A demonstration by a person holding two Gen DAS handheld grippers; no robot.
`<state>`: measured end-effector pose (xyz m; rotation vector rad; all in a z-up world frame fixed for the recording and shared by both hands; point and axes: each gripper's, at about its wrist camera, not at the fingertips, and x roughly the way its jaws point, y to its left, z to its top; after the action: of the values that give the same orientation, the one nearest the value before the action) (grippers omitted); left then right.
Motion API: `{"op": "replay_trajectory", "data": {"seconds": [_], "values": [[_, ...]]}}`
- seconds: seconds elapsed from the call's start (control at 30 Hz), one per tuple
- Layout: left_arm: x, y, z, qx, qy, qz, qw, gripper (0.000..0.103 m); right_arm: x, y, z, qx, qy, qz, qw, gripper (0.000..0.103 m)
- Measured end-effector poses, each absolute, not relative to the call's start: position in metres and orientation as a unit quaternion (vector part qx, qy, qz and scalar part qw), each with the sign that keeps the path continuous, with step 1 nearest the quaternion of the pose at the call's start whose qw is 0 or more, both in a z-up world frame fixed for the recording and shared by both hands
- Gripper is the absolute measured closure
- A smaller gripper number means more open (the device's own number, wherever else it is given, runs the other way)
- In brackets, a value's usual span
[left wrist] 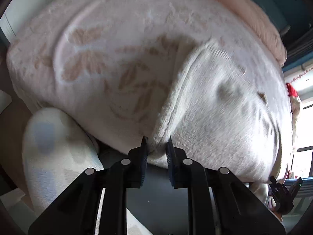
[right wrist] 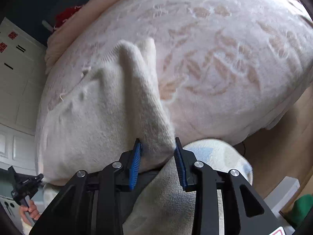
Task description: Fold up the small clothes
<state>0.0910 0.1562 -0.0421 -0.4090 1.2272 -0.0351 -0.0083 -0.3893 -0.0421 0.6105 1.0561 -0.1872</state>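
Note:
A white fuzzy knit garment [left wrist: 221, 105] lies on a pale blanket with tan flower patterns [left wrist: 101, 62], which covers a bed. My left gripper [left wrist: 156, 142] is shut on the garment's near corner at the bed's edge. In the right wrist view the garment [right wrist: 93, 121] spreads to the left, and a sleeve or folded strip of it [right wrist: 142, 90] runs up from my right gripper [right wrist: 157, 144], which is shut on its near end. The right gripper also shows at the lower right of the left wrist view [left wrist: 283, 192], and the left gripper at the lower left of the right wrist view [right wrist: 25, 184].
The flower blanket [right wrist: 225, 62] fills most of both views. A pink quilt [left wrist: 260, 21] lies along the bed's far side. My knee in pale patterned trousers [left wrist: 50, 146] is next to the bed. White cabinet doors [right wrist: 13, 82] stand at the left, a wooden floor [right wrist: 283, 146] at the right.

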Motion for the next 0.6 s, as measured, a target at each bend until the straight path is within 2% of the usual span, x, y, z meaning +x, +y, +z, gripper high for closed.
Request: {"op": "replay_trajectory", "data": {"seconds": [0.03, 0.07, 0.1, 0.13, 0.17, 0.27, 0.37, 0.4, 0.43, 0.47, 0.6], "values": [[0.093, 0.154, -0.029, -0.176, 0.554, -0.012, 0.813, 0.079, -0.004, -0.39, -0.027, 0.254, 0.485, -0.105, 0.831, 0.058], [0.096, 0.149, -0.014, -0.152, 0.533, -0.007, 0.832, 0.069, 0.003, -0.391, -0.017, 0.228, 0.476, -0.113, 0.842, 0.047], [0.105, 0.139, 0.002, -0.119, 0.506, -0.007, 0.854, 0.062, 0.013, -0.391, -0.009, 0.209, 0.467, -0.113, 0.852, 0.042], [0.112, 0.131, 0.012, -0.099, 0.488, -0.01, 0.867, 0.049, 0.027, -0.391, -0.003, 0.199, 0.459, -0.106, 0.859, 0.042], [0.122, 0.122, 0.018, -0.085, 0.476, -0.014, 0.875, 0.042, 0.043, -0.39, -0.001, 0.196, 0.457, -0.096, 0.862, 0.042], [0.165, 0.092, 0.012, -0.069, 0.467, -0.034, 0.881, 0.041, 0.09, -0.383, -0.008, 0.194, 0.455, -0.081, 0.865, 0.042], [0.202, 0.068, -0.016, -0.05, 0.496, -0.035, 0.866, 0.044, 0.135, -0.379, -0.03, 0.185, 0.472, -0.094, 0.857, 0.042], [0.214, 0.062, -0.031, -0.04, 0.514, -0.033, 0.856, 0.048, 0.148, -0.379, -0.039, 0.187, 0.484, -0.089, 0.85, 0.054], [0.223, 0.058, -0.045, -0.032, 0.53, -0.026, 0.847, 0.054, 0.157, -0.378, -0.051, 0.192, 0.5, -0.077, 0.841, 0.071], [0.223, 0.055, -0.052, -0.026, 0.54, -0.023, 0.841, 0.054, 0.16, -0.377, -0.058, 0.196, 0.509, -0.069, 0.835, 0.095], [0.224, 0.063, -0.067, -0.014, 0.545, -0.019, 0.838, 0.055, 0.148, -0.392, -0.031, 0.21, 0.461, -0.071, 0.86, 0.096]]}}
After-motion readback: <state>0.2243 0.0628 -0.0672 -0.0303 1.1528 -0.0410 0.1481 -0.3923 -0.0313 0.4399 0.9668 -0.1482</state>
